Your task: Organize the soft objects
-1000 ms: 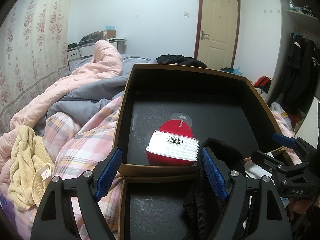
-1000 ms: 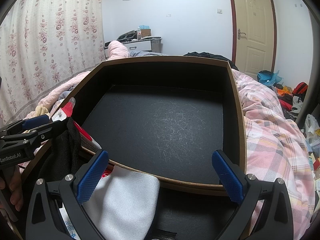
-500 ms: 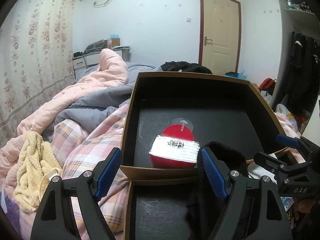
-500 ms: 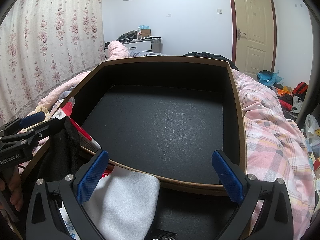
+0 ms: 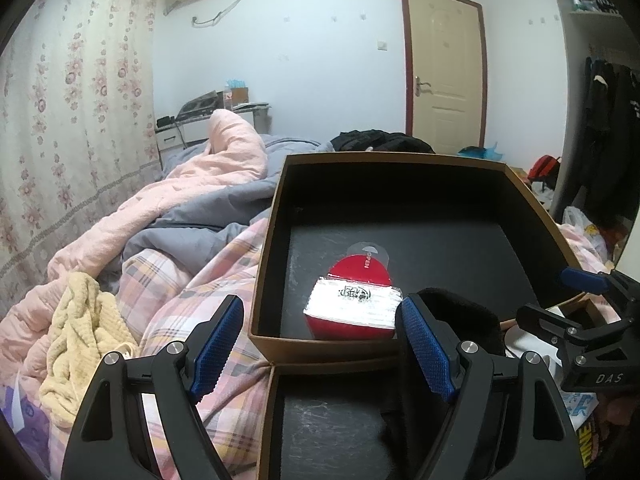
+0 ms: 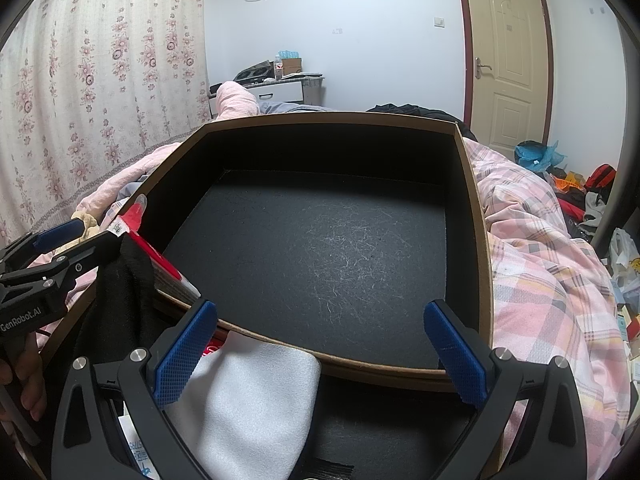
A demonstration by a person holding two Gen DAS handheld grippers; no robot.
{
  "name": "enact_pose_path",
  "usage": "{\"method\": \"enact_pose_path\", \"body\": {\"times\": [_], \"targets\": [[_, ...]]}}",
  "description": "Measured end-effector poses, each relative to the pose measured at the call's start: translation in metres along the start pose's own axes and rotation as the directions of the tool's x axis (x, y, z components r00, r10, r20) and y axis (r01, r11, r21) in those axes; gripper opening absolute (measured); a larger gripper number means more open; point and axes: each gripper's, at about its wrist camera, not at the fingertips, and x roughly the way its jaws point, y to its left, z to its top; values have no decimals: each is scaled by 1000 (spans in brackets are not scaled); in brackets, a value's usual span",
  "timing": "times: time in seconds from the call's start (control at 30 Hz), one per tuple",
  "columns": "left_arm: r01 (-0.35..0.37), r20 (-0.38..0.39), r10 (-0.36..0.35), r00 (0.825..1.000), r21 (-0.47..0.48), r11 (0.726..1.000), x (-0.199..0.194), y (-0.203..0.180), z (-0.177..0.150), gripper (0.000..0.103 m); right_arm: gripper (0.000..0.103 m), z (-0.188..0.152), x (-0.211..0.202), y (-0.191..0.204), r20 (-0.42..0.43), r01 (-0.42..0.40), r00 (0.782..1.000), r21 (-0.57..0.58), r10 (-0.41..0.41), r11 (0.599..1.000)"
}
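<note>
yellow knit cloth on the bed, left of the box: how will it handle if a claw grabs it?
The yellow knit cloth lies crumpled in loose folds, so probably floppy and would drape from one pinch. The thick, open knit looks light and grippy, unlikely to slip, though loops might snag.

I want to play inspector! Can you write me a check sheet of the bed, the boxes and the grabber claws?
Surface: bed with pink plaid quilt.
Job's things: red and white packet in the left black-lined box; yellow towel loose on the quilt; white cloth by the right box, whose floor is bare.
Clutter: black fabric beside the left gripper's finger.
Grippers: left gripper open, empty; right gripper open, empty.
Cables: nothing seen near the boxes.
Surroundings: floral curtain, closed door.
</note>
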Motion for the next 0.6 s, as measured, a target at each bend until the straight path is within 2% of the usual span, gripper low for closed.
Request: {"method": "enact_pose_path", "body": {"times": [0.47, 0.6], "targets": [[-17, 11, 17, 1000, 14, 1000, -1, 1, 0, 79, 102, 0, 0, 0, 0, 0, 1000, 0, 0, 1000], [-43, 26, 43, 999, 15, 999, -3, 1, 0, 79, 102, 0, 0, 0, 0, 0, 1000, 0, 0, 1000]]}}
